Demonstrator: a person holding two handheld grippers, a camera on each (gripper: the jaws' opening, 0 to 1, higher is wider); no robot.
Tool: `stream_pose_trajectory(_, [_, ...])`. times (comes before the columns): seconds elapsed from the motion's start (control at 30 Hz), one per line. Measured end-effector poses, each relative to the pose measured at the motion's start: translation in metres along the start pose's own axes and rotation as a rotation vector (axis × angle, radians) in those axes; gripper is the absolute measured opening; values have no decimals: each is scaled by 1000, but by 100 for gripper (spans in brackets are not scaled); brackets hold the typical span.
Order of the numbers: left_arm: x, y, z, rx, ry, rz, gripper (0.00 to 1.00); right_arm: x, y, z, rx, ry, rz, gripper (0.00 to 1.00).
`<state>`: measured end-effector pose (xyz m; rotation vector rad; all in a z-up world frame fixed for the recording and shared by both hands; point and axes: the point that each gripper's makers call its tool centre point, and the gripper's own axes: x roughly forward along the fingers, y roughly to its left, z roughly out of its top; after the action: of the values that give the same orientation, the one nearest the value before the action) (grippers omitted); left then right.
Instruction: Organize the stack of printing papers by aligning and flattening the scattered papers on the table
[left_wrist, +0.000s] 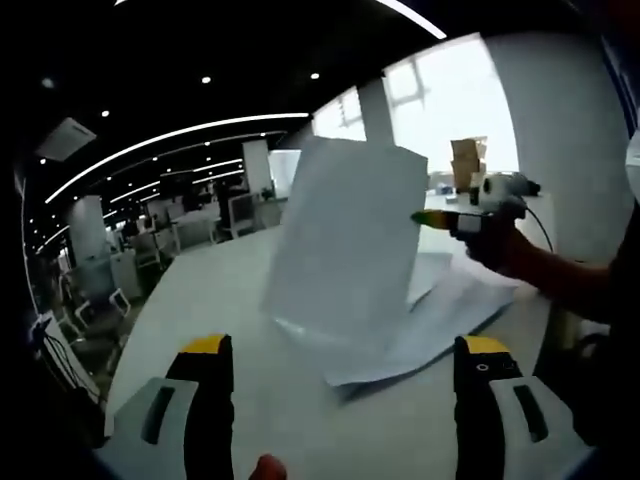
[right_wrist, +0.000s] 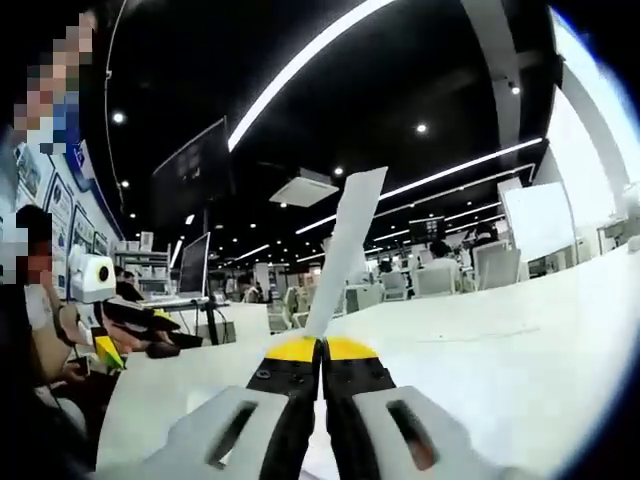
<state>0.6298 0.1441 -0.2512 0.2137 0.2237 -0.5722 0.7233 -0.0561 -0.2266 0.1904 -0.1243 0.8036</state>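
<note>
Ahead, at twelve o'clock in the left gripper view, a lifted sheet (left_wrist: 345, 240) is seen broadside above the paper stack (left_wrist: 425, 325) on the white table (left_wrist: 200, 290), pinched at three o'clock by the right gripper (left_wrist: 432, 217). The left gripper (left_wrist: 345, 370) jaws are spread apart. In the right gripper view, the sheet is seen edge-on, clamped between closed jaws; monitors (right_wrist: 195, 265) are seen at ten o'clock.

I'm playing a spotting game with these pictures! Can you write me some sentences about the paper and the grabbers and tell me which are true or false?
1. The right gripper pinches a sheet of paper between its fingers. True.
2. The left gripper is holding paper too. False: it is open, gripping nothing.
3. More papers lie on the white table. True.
4. The held sheet lies flat on the table. False: it is lifted, standing upright.
5. The papers on the table form a neat stack. False: they are fanned out unevenly.
</note>
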Motion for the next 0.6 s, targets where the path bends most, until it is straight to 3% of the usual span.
stream_pose_trajectory(0.23, [0, 1, 1, -3, -4, 6, 93, -6, 15, 20, 117, -107, 129, 0])
stream_pose_trajectory(0.6, [1, 0, 0, -6, 0, 6, 93, -10, 40, 29, 77, -141, 226, 0])
